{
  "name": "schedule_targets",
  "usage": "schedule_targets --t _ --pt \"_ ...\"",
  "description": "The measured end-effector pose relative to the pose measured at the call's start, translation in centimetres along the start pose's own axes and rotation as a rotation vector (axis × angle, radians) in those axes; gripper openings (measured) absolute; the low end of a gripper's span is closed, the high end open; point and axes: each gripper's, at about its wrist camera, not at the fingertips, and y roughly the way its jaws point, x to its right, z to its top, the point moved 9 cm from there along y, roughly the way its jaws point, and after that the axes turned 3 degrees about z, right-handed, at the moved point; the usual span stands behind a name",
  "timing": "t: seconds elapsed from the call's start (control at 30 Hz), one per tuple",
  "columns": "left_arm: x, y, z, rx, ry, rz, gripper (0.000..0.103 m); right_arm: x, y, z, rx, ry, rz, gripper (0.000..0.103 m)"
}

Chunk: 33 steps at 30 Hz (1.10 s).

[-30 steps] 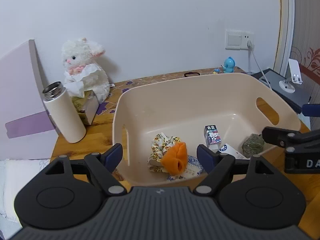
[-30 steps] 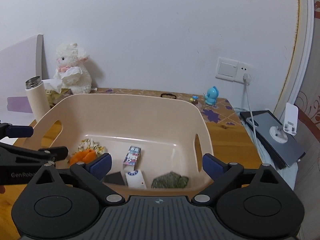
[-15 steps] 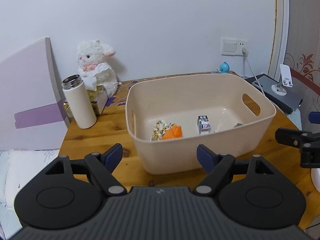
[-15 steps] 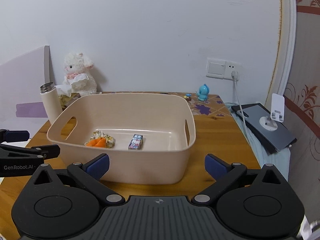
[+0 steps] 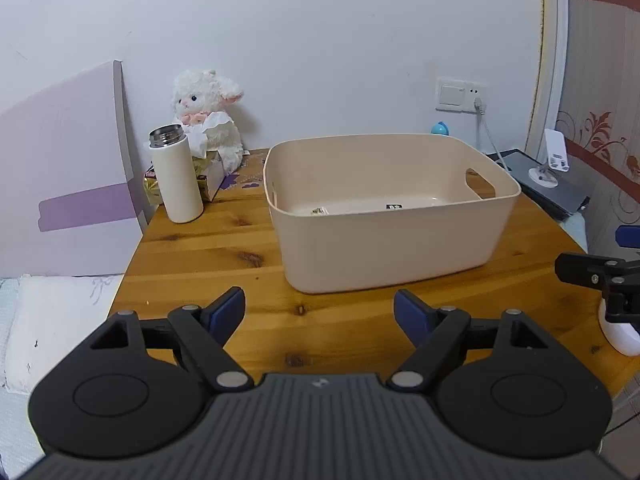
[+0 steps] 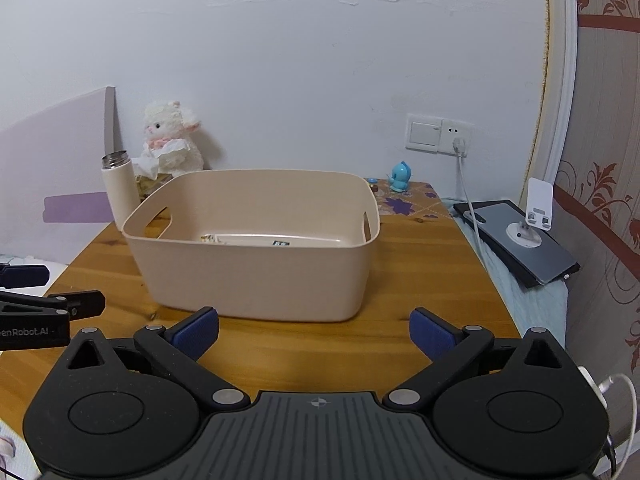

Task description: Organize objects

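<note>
Both grippers, left [image 5: 319, 309] and right [image 6: 314, 328], have drawn back from the beige storage bin [image 5: 384, 240], jaws spread and empty. Left to right along the table's [image 5: 224, 248] far edge: thermos [image 5: 176, 176], plush lamb [image 5: 208, 116], bin. Its contents barely peek over the rim, so sorting looks finished.

A plain white wall [image 6: 300, 80] fills the back, with a cracked, peeling line of paint running across near 12 o'clock. A white switch and socket plate [image 6: 438, 134] sits on it at about 2 o'clock, a white cable [image 6: 466, 184] hanging from the plug. Over at 3 o'clock, patterned wallpaper [image 6: 600, 184] with red-brown scrolls, edged by a white door frame [image 6: 560, 80]. The wooden table [image 6: 416, 264] spreads across the middle and down to 6 o'clock. At 9 o'clock, a pale lilac board [image 5: 64, 168] leans upright. Light is even and soft.
</note>
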Motion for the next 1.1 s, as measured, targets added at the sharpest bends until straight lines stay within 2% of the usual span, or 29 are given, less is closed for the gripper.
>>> schedule_targets --t 0.47,1.1 --pt "-0.6 -3.4 -1.3 0.024 0.005 -0.022 0.090 -1.3 -2.2 -1.7 0.002 0.019 0.043 0.103" --pt "0.2 -4.2 -1.2 0.038 0.056 -0.008 0.094 -1.5 -2.4 -2.0 -0.010 -0.003 0.025 0.103"
